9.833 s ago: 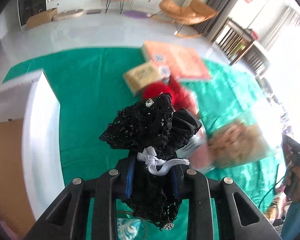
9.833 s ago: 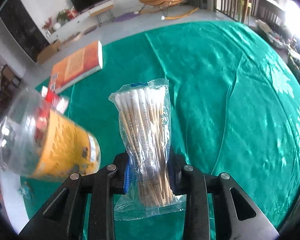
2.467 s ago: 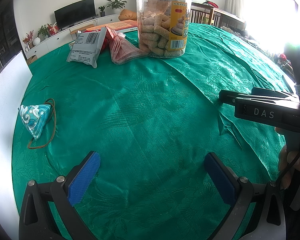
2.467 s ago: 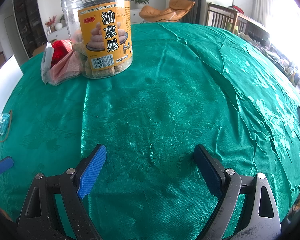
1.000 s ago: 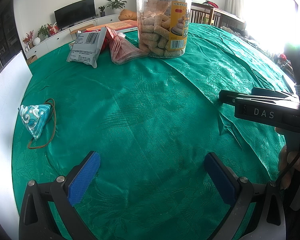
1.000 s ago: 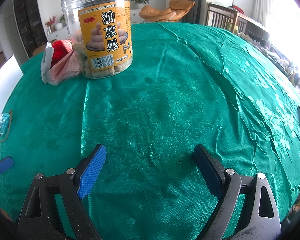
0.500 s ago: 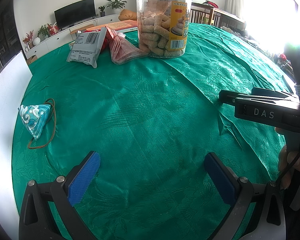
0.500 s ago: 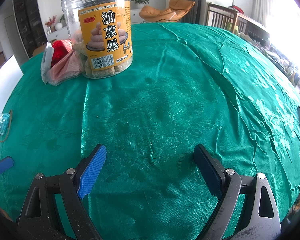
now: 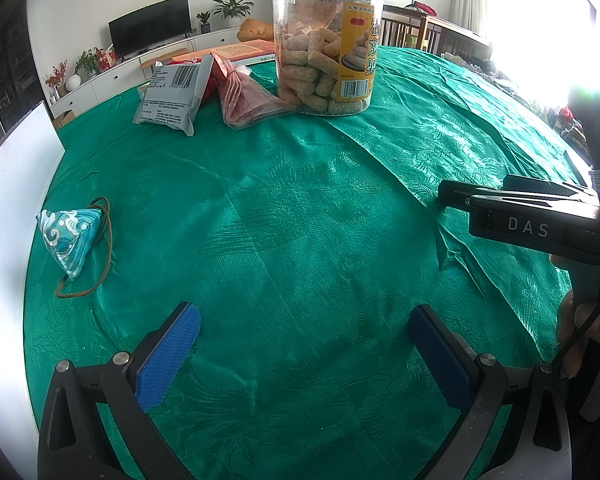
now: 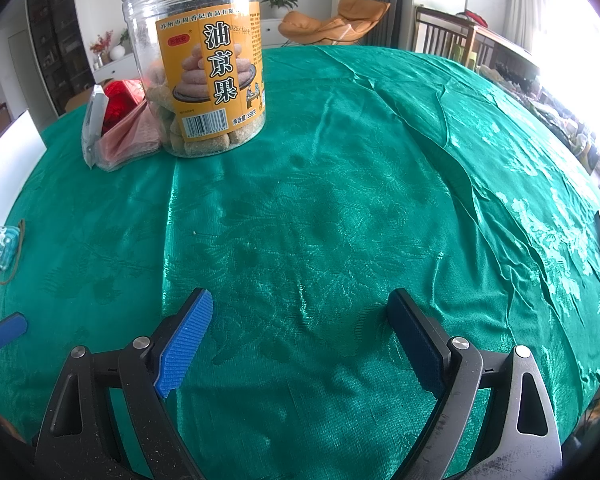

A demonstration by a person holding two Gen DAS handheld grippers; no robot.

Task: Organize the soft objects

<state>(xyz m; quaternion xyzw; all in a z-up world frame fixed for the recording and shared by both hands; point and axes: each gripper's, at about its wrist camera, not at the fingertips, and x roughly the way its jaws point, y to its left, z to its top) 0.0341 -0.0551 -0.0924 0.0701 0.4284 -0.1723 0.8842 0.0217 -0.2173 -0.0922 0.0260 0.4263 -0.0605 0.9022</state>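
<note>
Green damask cloth covers the round surface [image 9: 300,220], living room behind it. Both my claws are spread wide and empty, low over bare cloth: left claw [image 9: 304,344], right claw [image 10: 298,336]. Ten seconds back the left one carried a black lace scrunchie and the right a bag of cotton swabs; neither shows now, so I take those as delivered, and nothing has shifted in the last couple of seconds. What I judge is left is the blue wave-print pouch [image 9: 70,236] with its brown cord, near the white board [image 9: 8,200] on my left, well apart from the snack jar [image 10: 204,60], grey packet [image 9: 176,94] and pink bag [image 9: 248,96]
</note>
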